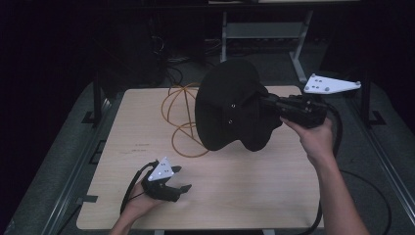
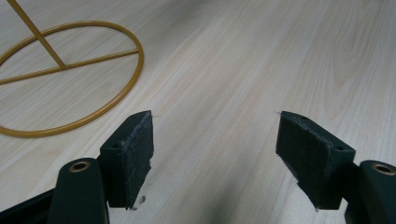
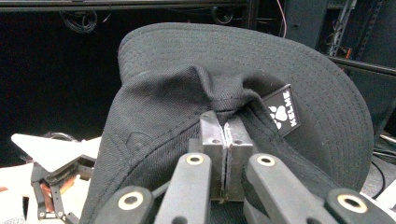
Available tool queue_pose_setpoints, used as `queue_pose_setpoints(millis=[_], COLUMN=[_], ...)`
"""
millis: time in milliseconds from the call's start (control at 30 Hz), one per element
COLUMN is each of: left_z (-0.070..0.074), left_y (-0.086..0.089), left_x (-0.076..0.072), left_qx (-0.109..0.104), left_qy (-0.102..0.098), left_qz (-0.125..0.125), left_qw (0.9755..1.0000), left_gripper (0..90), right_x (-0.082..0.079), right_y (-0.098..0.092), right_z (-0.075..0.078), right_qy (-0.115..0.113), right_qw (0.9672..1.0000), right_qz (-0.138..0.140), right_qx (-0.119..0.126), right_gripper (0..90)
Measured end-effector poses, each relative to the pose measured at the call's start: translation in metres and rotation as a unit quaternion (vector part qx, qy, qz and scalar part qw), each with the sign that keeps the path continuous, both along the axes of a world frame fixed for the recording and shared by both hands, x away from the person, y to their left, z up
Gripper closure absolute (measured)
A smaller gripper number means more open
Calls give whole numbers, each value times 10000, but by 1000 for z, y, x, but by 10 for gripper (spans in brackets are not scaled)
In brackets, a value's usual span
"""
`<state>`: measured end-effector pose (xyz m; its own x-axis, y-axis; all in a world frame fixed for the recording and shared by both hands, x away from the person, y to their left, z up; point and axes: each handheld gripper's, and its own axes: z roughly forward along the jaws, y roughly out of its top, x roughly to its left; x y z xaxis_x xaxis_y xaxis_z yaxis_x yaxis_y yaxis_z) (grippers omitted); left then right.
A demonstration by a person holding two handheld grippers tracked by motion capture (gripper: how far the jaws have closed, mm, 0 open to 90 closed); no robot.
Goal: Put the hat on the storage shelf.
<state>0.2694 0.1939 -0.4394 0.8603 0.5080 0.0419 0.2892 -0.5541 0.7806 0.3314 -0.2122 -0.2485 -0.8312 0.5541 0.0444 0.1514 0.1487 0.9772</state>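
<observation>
- Transport is the step in hand, as far as one can judge: the right tool (image 1: 274, 108) is clenched on a fold of the black cap (image 1: 235, 107) and holds it up off the table (image 1: 244, 196).
- In the right gripper view the two pads (image 3: 215, 140) meet on bunched fabric at the cap's crown, just ahead of them; the brim arches beyond and above the pads, and a small woven label (image 3: 282, 111) sits just to the right of the pinch.
- From the high view the cap hangs off the front of the right tool, toward the table's middle, and it partly covers the gold wire stand (image 1: 183, 122), which rises beyond it.
- The left tool (image 1: 171, 186) rests low at the near edge of the table, released, with nothing between its pads; the round base of the wire stand (image 2: 70, 79) lies ahead of it and to its left, well apart from the pads.
- The next move probably calls for the right tool to bring the cap's opening over the top of the stand and lower it on before letting go.
- The pinch is narrow and on loose cloth, so the cap may swing or slip; a slow, level carry looks wise.
- The left tool is free to steady the stand's base if it tips.
</observation>
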Motion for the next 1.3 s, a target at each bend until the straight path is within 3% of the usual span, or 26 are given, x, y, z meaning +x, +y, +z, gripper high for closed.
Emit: queue_pose_setpoints(millis=[600,733,1000,1300], left_z=[-1,0,-3,-2], left_y=[-1,0,-1,-3], left_x=[0,-1,0,-1], left_qx=[-11,-90,22,-23], left_qy=[7,33,37,28], left_qz=[-20,5,-80,-78], left_qw=[10000,10000,10000,10000], left_gripper=[263,263,262,262], right_x=[20,27,42,53], right_y=[27,40,62,85], right_z=[25,32,41,50], right_qy=[28,34,144,218], right_qw=[9999,9998,9994,9988], right_qz=[95,163,278,364], right_qx=[-106,-131,-179,-228], right_gripper=[894,894,893,893])
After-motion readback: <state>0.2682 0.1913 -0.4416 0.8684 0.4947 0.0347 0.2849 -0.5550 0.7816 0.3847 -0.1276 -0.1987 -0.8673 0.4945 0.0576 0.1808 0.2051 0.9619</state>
